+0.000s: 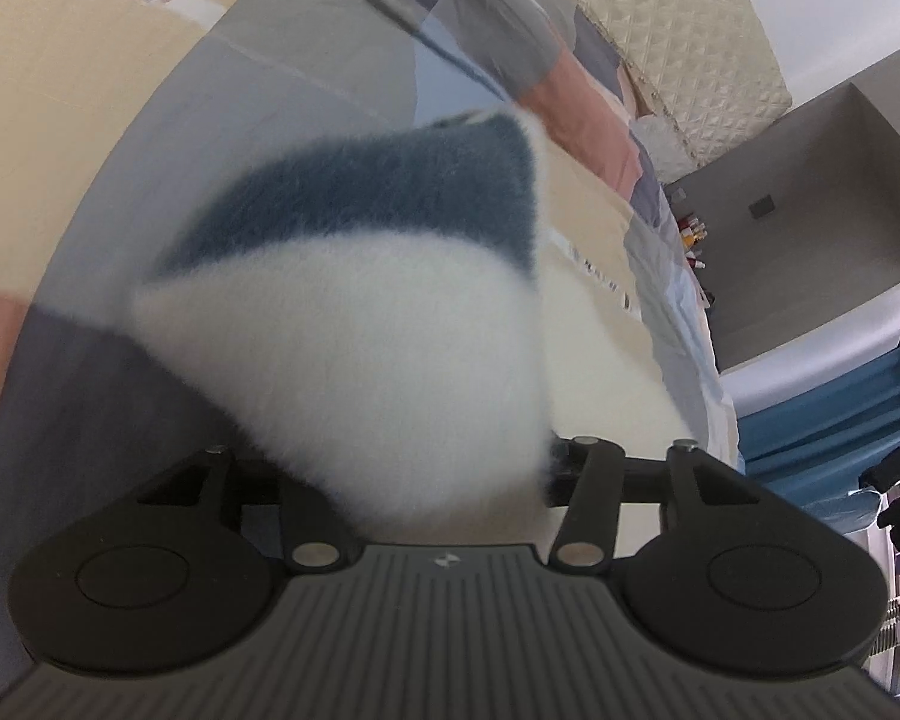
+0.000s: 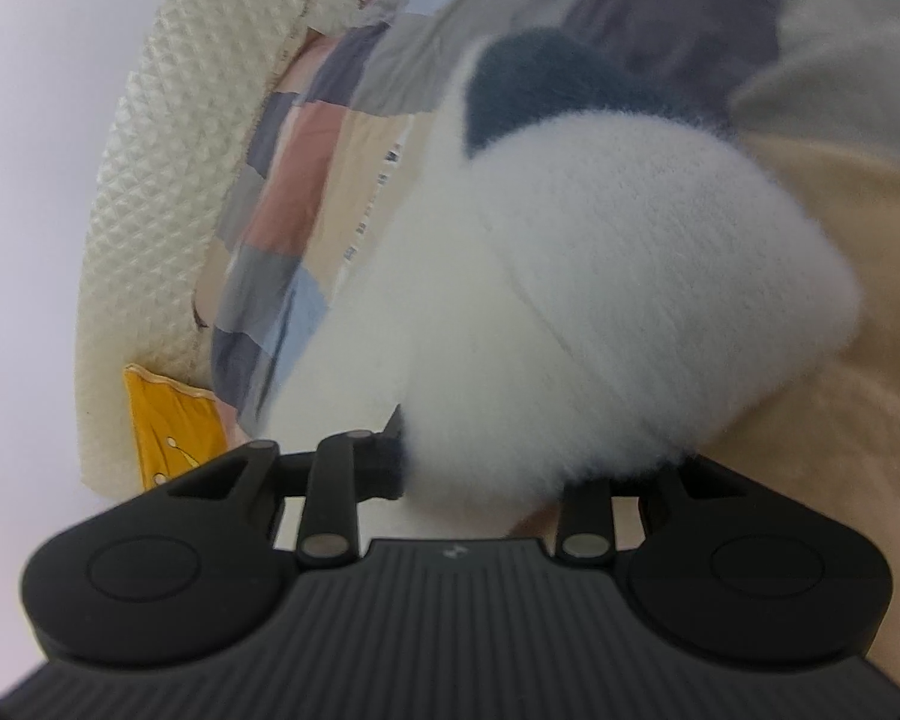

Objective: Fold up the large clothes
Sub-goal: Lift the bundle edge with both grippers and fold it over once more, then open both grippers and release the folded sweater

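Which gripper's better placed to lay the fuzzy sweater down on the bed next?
Hard to separate: left gripper and right gripper each appear buried in the sweater, lifted above the quilt.

Left claw (image 1: 444, 468), right claw (image 2: 480, 468), both clamped.

Left gripper (image 1: 444, 468): I can't see fingertips, buried under fluffy garment (image 1: 378, 312); grip state unreadable. Right gripper (image 2: 480, 468): same, tips lost behind garment (image 2: 570, 300). Garment blurred in both views, its edges soft. Bedspread (image 1: 270, 90) smeared; print near its edge illegible. Small items on shelf (image 1: 693, 240) too tiny to identify.
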The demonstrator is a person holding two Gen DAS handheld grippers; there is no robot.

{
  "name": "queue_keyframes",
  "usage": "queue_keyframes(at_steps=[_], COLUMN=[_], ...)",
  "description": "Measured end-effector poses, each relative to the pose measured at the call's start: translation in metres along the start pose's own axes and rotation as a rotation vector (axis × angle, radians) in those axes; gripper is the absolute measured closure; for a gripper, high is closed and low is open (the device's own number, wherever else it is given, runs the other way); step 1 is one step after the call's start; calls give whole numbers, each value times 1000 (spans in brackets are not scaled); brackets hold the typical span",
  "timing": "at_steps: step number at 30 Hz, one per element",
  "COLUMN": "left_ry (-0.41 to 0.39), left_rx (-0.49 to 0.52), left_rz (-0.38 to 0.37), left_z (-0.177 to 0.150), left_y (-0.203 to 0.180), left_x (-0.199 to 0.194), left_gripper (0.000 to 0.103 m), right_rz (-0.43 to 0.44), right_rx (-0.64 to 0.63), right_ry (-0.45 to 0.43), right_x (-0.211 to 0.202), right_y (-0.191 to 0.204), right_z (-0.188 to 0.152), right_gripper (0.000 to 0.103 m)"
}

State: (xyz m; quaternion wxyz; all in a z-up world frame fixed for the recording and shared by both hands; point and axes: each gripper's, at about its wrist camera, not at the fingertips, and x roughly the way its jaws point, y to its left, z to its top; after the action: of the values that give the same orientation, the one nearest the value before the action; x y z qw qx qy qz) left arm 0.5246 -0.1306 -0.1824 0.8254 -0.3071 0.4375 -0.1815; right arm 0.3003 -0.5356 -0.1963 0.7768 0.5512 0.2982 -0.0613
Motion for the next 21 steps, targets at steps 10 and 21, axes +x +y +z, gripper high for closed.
queue_keyframes(at_steps=[10, 21], left_ry=[36, 16], left_rx=[101, 300], left_rz=[95, 171], left_z=[-7, -17], left_y=[-23, -101], left_x=[-28, -132], left_gripper=[38, 35], right_rz=[-107, -64], right_rx=[25, -162], right_ry=[43, -1], right_x=[-15, -105], right_y=[13, 86], right_z=[-7, -39], right_gripper=[61, 61])
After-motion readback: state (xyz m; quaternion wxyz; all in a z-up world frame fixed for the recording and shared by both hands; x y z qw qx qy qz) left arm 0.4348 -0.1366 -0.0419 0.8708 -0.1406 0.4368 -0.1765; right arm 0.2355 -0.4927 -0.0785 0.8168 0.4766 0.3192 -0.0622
